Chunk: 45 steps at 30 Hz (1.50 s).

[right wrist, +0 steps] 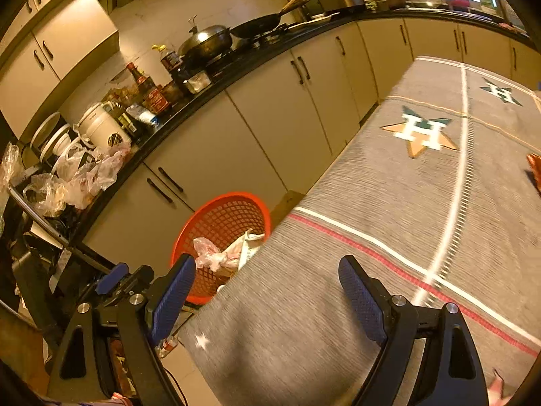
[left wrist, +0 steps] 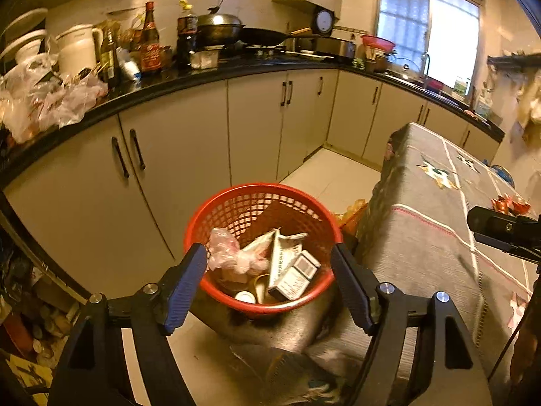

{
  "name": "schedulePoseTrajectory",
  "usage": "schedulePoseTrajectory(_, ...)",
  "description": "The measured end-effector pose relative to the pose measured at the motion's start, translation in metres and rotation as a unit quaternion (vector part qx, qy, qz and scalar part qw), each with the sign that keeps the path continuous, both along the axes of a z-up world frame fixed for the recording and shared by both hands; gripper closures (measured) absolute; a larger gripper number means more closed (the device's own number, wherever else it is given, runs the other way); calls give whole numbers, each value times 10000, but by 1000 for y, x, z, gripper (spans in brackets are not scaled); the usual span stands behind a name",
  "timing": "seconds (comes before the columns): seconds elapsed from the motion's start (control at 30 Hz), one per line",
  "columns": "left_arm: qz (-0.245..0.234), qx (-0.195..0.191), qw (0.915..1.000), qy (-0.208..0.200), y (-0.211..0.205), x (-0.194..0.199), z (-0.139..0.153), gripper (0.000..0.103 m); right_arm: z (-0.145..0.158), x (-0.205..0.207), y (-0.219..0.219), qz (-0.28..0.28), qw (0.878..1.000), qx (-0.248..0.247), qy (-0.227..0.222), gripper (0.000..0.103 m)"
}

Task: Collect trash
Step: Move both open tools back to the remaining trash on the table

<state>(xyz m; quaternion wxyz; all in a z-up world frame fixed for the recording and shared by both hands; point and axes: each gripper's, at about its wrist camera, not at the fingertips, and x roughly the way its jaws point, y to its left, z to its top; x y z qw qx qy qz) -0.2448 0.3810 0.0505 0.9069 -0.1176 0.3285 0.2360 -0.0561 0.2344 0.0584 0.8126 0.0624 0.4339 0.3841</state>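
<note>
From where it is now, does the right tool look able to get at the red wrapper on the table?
Probably yes. The right tool is open and empty over the grey tablecloth, and the cloth between it and the red wrapper at the right edge looks bare.

The basket [left wrist: 262, 203] stands on the floor between the cabinets [left wrist: 175, 155] and the table [left wrist: 422, 223]. A carton [left wrist: 294, 275] and bag [left wrist: 225, 253] lie in it.
</note>
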Motion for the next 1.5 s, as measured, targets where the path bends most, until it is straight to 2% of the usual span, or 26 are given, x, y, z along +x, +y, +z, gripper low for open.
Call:
schedulePoseTrajectory(0.37, -628, 153, 9979, 32, -67, 12, 22, 28, 12, -5, -102, -694, 9974, 126, -160, 13)
schedulePoseTrajectory(0.6, -1197, 19, 9927, 104, -116, 32, 32, 28, 10, -1, -174, -1191, 9926, 165, -155, 13)
schedulePoseTrajectory(0.93, -1940, -37, 9810, 86, -183, 78, 53, 28, 8, 18, -294, -2224, 9749, -19, -97, 13)
schedulePoseTrajectory(1.13, -2410, 119, 9704, 132, -219, 118, 63, 28, 11, 40, -332, -2601, 9655, -76, -129, 13)
schedulePoseTrajectory(1.33, -2868, 288, 9574, 167, -250, 162, 64, 28, 20, 77, -348, -2869, 9577, 44, -222, 13)
schedulePoseTrajectory(1.4, -2972, 304, 9540, 258, -260, 182, 60, 28, 24, 91, -346, -2839, 9582, 50, -355, 13)
schedulePoseTrajectory(1.5, -3226, 127, 9457, 365, -272, 216, 51, 28, 28, 114, -334, -2632, 9630, -46, -582, 13)
